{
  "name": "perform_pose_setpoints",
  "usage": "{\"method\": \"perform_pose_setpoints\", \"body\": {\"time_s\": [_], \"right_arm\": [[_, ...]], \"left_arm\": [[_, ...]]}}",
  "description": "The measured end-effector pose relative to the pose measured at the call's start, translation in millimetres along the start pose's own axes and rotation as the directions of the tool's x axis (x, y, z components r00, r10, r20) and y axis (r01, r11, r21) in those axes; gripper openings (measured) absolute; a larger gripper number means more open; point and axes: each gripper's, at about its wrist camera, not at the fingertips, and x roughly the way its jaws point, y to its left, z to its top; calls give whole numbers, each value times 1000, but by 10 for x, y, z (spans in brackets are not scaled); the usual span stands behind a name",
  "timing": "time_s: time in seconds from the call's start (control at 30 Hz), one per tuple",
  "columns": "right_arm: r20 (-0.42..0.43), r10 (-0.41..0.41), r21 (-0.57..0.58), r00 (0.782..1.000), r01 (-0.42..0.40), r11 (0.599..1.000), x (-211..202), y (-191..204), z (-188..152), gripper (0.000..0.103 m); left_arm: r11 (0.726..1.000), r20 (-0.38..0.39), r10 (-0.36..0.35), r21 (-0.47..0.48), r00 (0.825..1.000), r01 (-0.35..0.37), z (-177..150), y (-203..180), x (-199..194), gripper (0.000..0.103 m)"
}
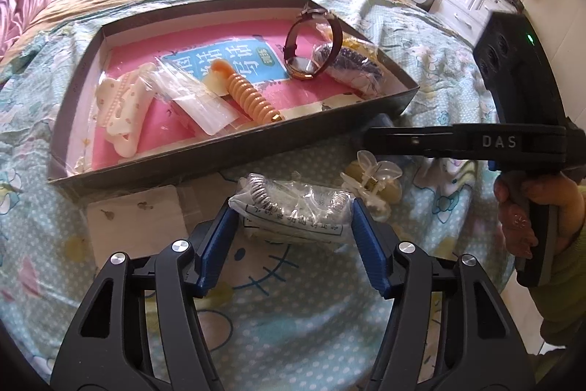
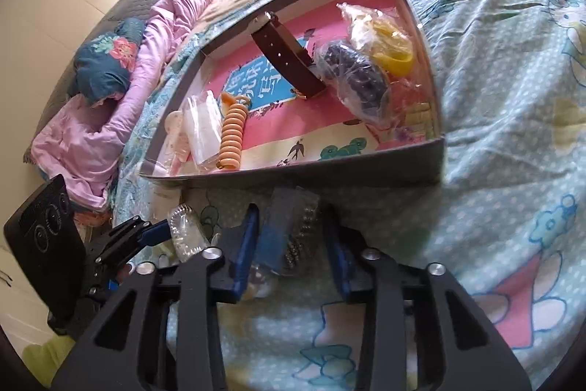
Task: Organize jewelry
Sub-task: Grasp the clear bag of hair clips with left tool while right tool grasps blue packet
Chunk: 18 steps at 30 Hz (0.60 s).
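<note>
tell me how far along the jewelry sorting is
Partly done. The box already holds a watch, a coiled orange band, a white hair clip and bagged pieces. The left gripper is closed on a bagged bracelet. A small clear clip and a card of beads are still on the bed.

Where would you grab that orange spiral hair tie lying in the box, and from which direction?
Probably across the middle of the orange coiled plastic hair tie, coming straight down from above. It lies flat and stretched on the pink floor of the shallow cardboard box, with a clear plastic bag touching one side, so fingers should straddle its narrow width.
</note>
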Motion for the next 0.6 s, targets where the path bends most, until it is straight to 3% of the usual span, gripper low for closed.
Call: {"method": "perform_pose_setpoints", "body": {"time_s": [0.33, 0.6], "right_arm": [[128, -40, -21, 991, 43, 999, -605, -28, -131, 24], [201, -73, -62, 977, 87, 994, -820, 114, -103, 24]], "left_arm": [[1000, 79, 9, -18, 997, -7, 61, 60, -330, 54], [996, 139, 54, -77, 989, -43, 152, 275, -571, 54]]}}
